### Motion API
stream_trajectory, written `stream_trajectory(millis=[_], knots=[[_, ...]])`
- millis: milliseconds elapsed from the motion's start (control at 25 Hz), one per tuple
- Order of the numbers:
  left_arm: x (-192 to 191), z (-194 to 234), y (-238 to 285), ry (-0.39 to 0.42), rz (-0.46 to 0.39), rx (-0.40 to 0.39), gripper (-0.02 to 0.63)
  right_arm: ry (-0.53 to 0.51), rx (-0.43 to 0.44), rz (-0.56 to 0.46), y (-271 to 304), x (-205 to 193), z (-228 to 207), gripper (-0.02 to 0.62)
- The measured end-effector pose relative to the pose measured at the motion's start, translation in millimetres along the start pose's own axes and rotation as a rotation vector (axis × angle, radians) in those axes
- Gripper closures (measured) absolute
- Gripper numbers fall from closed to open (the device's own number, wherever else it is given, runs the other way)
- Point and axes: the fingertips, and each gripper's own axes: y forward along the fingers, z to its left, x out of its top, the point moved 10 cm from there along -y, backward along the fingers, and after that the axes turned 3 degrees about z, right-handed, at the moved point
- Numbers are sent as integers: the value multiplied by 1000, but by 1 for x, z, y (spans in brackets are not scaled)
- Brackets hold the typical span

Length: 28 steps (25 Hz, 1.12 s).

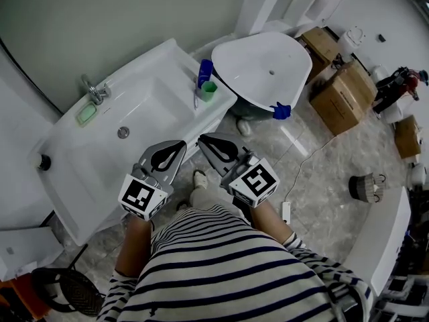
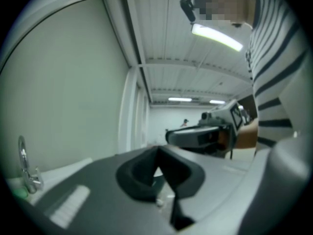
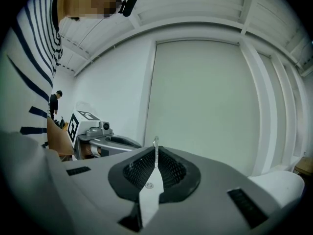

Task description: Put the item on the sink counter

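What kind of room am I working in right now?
Probably a bathroom mock-up inside a bigger hall: a white sink with a faucet, a white tub beside it, and cardboard boxes on the floor.

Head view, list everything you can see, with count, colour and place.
white ceramic sink counter: one, white, centre left.
chrome tap: one, silver, sink's back edge.
green soap bar: one, green, beside the tap.
blue upright container: one, blue, sink's right corner.
green cup: one, green, beside the container.
white tub: one, white, right of sink.
brown cardboard boxes: several, brown, floor, upper right.
left gripper: one, grey, shut, empty, at sink's front edge.
right gripper: one, grey, shut, empty, beside it.
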Motion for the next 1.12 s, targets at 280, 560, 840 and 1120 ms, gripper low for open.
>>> stream_trajectory(millis=[280,560,840,1120], knots=[[-2,27,13,15,18,3,601,-2,20,-14,23,1,-23,586],[-1,64,50,15,22,8,601,-15,45,4,55,-2,-66,586],[-1,100,102,10,29,-11,601,-14,60,18,80,-4,-122,586],[4,132,149,21,28,-11,601,-42,78,33,103,-5,-172,584]])
